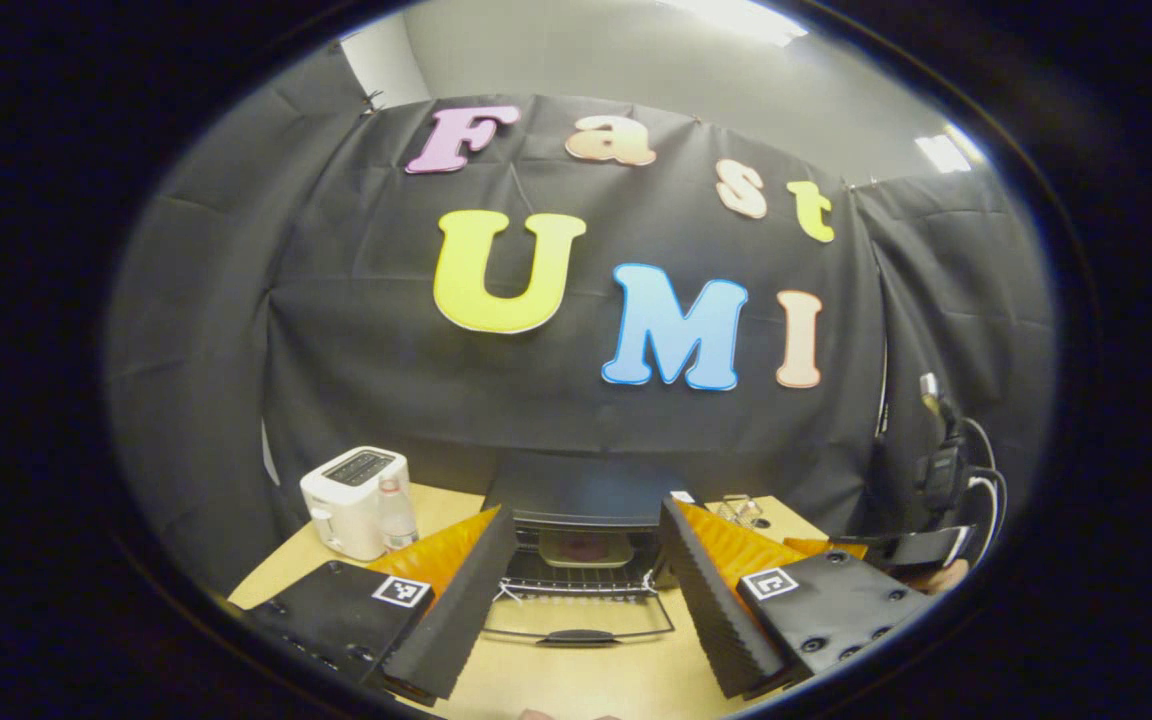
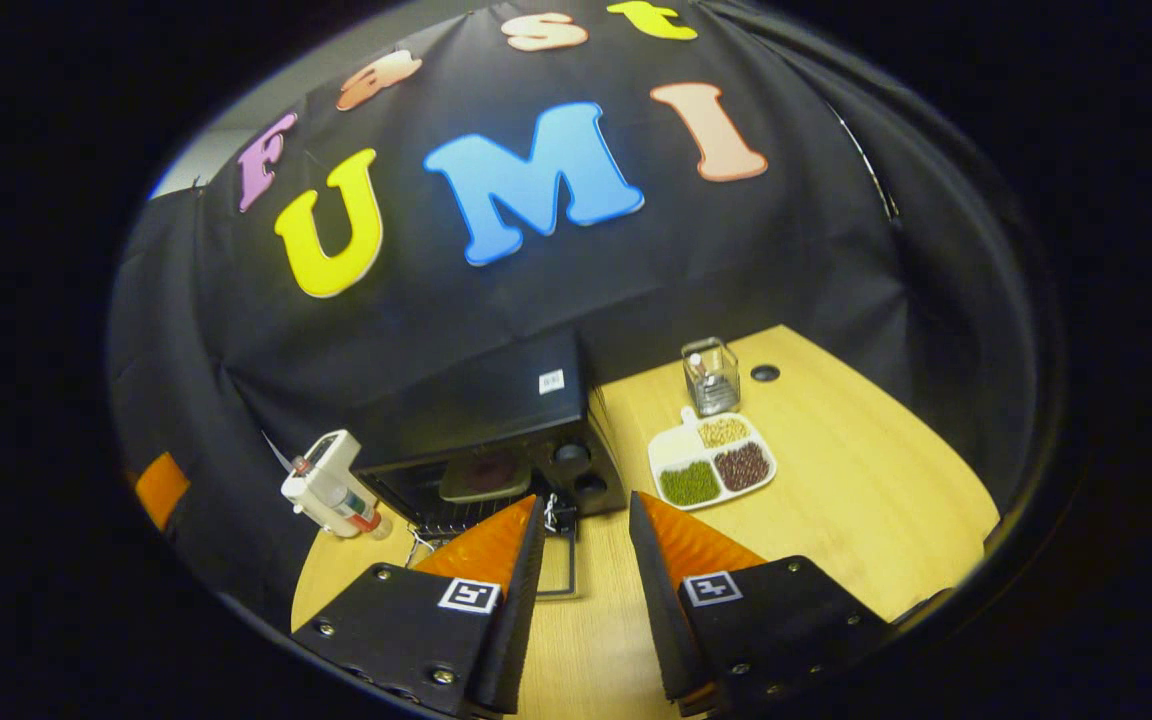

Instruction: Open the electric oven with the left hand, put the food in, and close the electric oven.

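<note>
Inside, the open electric oven (image 1: 576,545) holds the food (image 1: 586,548).

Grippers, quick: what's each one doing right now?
Left gripper: open, holding nothing, facing the open oven.
Right gripper: open, holding nothing.

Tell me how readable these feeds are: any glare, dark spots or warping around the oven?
Left gripper view: ceiling lights blow out along the top, the oven interior is dim, and the dish on its rack is soft. Right gripper view: the oven cavity is dark, while the divided plate and table are evenly lit and sharp. Fisheye bending curves the table edge in both.
</note>
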Demonstrator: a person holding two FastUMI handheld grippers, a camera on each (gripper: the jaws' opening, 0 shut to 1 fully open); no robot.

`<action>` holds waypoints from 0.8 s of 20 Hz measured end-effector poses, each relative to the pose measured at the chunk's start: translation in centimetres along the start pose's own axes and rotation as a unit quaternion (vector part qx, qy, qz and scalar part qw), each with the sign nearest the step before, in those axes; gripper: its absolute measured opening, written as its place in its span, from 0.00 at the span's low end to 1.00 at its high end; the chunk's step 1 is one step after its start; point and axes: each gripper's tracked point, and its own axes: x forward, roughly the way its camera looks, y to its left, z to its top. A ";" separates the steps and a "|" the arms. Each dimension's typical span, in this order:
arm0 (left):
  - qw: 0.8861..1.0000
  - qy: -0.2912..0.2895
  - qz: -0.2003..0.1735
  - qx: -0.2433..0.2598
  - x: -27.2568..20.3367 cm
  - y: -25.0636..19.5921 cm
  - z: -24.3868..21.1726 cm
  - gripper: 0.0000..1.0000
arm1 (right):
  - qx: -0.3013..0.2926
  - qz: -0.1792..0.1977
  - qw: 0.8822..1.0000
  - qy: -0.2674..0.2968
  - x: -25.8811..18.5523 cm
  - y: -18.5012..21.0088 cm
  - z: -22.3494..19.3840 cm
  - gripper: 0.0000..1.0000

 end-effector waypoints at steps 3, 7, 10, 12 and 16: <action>1.000 -0.012 -0.010 0.011 0.1 -1.9 1.4 0.97 | -0.036 0.012 0.995 -0.088 -3.4 0.1 5.8 0.52; 1.000 -0.019 -0.014 0.018 0.5 -3.6 2.1 1.00 | -0.071 0.019 0.985 -0.153 -8.0 0.5 10.0 0.52; 1.000 -0.003 -0.010 0.017 1.3 -4.1 1.3 1.00 | -0.089 0.025 0.980 -0.173 -9.5 0.2 10.9 0.68; 1.000 0.018 -0.014 0.015 2.0 -4.6 0.0 1.00 | -0.092 0.020 0.979 -0.181 -9.5 -0.2 11.3 0.83; 0.996 0.080 -0.014 0.022 3.5 -4.3 -3.9 0.91 | -0.087 0.010 0.980 -0.181 -9.6 -2.0 11.3 0.83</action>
